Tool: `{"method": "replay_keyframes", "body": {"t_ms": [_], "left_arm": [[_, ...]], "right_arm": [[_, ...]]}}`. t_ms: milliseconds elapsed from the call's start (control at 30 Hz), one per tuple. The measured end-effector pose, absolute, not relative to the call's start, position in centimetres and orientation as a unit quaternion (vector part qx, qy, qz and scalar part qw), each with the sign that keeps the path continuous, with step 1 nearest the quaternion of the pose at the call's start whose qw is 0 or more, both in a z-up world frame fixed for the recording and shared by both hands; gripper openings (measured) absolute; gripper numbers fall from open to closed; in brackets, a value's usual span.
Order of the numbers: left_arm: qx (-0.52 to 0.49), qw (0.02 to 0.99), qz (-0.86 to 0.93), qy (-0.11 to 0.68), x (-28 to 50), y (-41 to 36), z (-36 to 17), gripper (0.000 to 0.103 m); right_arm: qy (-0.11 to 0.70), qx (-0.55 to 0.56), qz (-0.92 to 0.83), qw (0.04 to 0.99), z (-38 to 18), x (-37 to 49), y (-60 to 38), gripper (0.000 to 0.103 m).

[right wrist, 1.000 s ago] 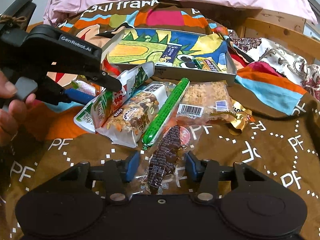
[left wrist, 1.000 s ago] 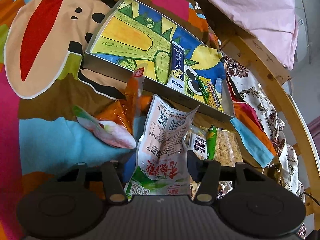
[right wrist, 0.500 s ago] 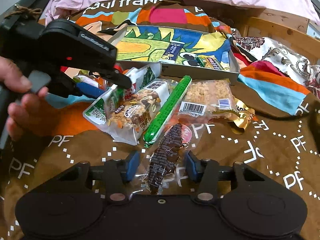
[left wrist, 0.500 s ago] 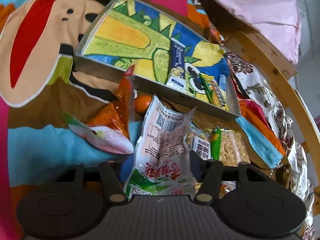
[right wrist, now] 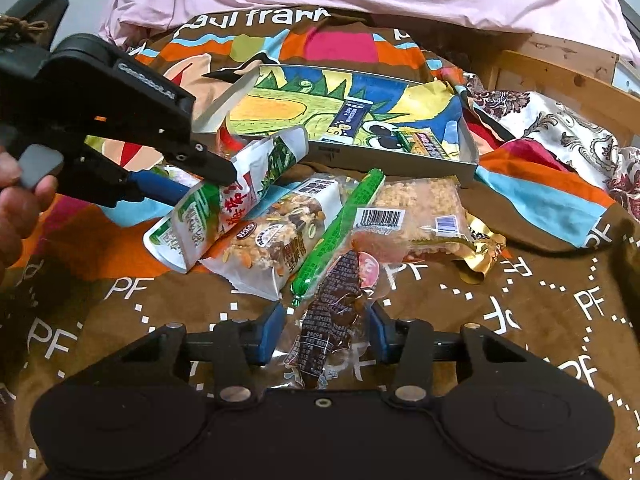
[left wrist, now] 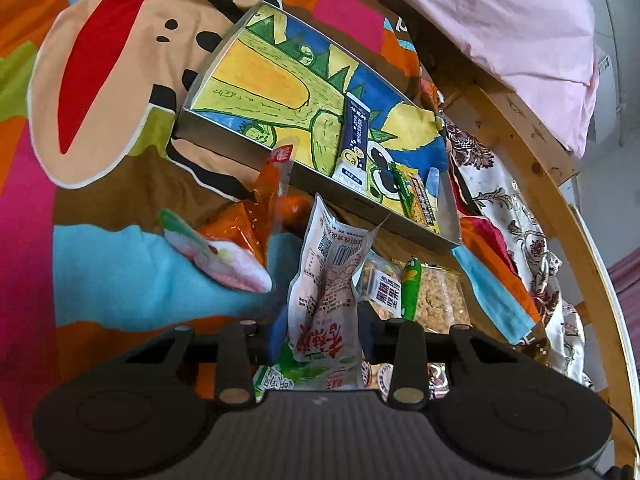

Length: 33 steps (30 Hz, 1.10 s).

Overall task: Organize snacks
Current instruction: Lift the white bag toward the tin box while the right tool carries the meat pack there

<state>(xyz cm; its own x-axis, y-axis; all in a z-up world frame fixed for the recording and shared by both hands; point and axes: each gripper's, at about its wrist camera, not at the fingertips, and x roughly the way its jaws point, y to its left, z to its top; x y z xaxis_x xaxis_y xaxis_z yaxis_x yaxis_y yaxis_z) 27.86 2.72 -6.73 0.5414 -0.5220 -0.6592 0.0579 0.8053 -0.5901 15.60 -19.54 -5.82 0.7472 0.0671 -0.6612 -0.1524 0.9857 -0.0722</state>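
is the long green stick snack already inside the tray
No, the green stick snack lies on the blanket among other packets, outside the tray.

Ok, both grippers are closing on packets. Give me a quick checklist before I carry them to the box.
1. Left gripper closing, green-and-white packet between its fingers: ok.
2. That packet lifted off the pile, seen from the right wrist: ok.
3. Right gripper closing, dark clear-wrapped snack between its fingers: ok.
4. Right pads firmly on that snack: cannot tell.
5. Box has free floor at its left end: ok.
6. Green stick clear of the dark snack: not ok, they overlap.
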Motion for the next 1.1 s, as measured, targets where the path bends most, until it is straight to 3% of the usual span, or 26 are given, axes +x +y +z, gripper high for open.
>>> {"method": "replay_keyframes", "body": {"t_ms": [467,1100], "left_arm": [[-0.29,0.831,-0.194,0.433,25.2,3.4,-5.9,0.04],[-0.302,0.855,-0.195,0.374,24.5,2.8,-1.1,0.04]], "right_arm": [[0.32,-0.037,0.054,0.945,-4.9,15.1,-20.1,0.047],[0.195,-0.002,0.05,0.979,0.3,16.2,-23.1,0.047]]}}
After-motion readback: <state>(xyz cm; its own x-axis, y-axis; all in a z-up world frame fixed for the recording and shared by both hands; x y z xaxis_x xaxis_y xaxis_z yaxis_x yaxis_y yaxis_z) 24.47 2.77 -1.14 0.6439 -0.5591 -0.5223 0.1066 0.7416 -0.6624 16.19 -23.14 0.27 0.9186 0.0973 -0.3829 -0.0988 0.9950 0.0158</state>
